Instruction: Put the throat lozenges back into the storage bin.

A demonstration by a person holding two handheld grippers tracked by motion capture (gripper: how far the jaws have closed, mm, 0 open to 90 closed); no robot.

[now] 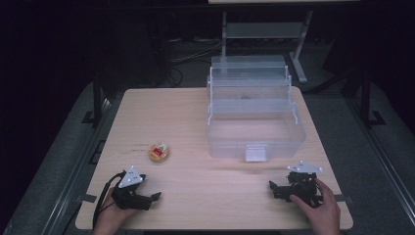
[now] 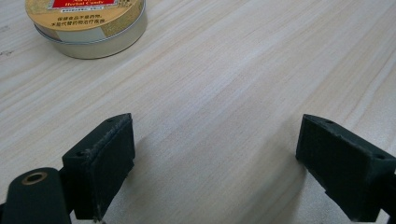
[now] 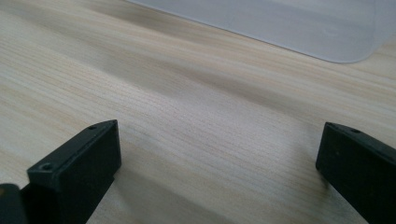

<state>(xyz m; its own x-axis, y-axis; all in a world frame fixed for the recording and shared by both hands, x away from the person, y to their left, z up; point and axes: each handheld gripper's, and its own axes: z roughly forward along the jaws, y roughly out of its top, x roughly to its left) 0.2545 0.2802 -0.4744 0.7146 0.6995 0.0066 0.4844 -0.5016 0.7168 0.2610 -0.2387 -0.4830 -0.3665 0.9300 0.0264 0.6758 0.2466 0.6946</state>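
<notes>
A small round gold candy tin (image 1: 159, 152) with a red label lies on the wooden table (image 1: 195, 186), left of centre; the left gripper view shows that tin (image 2: 88, 25) at top left. A clear plastic tiered storage box (image 1: 252, 115) stands open at the back right; its base (image 3: 289, 23) crosses the top of the right gripper view. My left gripper (image 1: 155, 197) rests near the front left edge, open, nothing between its jaws (image 2: 215, 163). My right gripper (image 1: 272, 187) rests at the front right, open and empty (image 3: 219, 172).
The box's white front latch (image 1: 256, 152) faces me. Bare wood stretches between the two grippers. Beyond the table lie a dark floor, cables and a metal stand (image 1: 299, 54).
</notes>
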